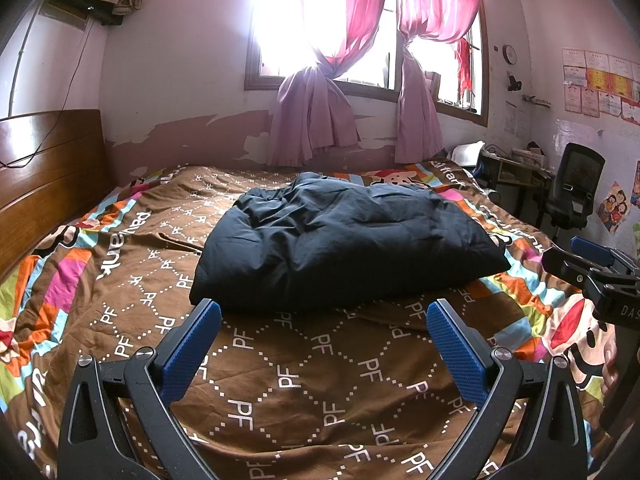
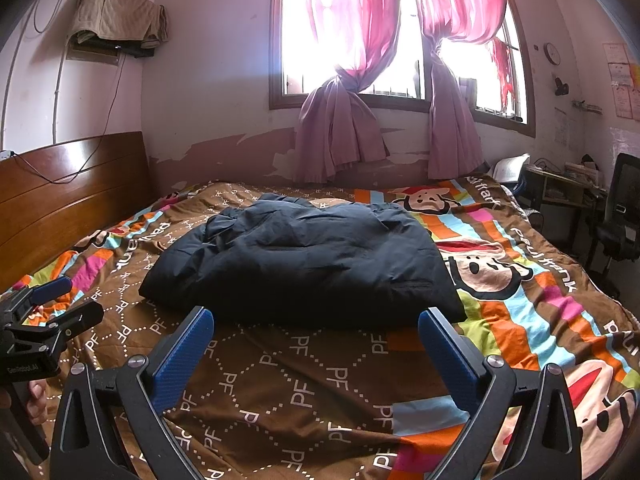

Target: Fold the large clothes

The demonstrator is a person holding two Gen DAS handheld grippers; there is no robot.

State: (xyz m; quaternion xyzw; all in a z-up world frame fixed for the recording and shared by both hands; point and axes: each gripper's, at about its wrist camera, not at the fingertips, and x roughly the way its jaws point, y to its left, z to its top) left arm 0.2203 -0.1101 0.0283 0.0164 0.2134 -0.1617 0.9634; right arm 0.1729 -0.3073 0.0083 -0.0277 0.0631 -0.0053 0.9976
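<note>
Nearest the left wrist camera, the left gripper (image 1: 324,320) has its blue-padded fingers (image 1: 190,350) spread wide with nothing between them, held level above the bedspread (image 1: 280,380). The right gripper (image 2: 316,328) shows the same posture in its own view: jaws wide apart, empty, pointing toward the window. Each gripper appears at the edge of the other's view, so the two are held side by side; the right gripper's body (image 1: 600,280) carries the partial lettering "DAS", and the left gripper's body (image 2: 36,332) reads "GenRobot.AI". Bare fingers wrap the handle below that label.

The bedspread is brown with a dotted white diamond grid and repeated "PF" marks. Its border has coloured blocks, a cartoon monkey face (image 2: 484,268) and the words "paul frank".

Just beyond the fingertips lies the dark navy padded jacket (image 1: 340,244), folded into a thick, roughly rectangular bundle near the middle of the bed. Its top surface is creased and puffy, and its near edge is a rounded fold. Neither gripper touches it.

Farther back are a wooden headboard (image 2: 72,192) at left, pink knotted curtains (image 2: 340,136) over a bright window, and a desk with a black office chair (image 1: 576,188) at right. Certificates (image 1: 596,80) on the right wall are too small to read.
</note>
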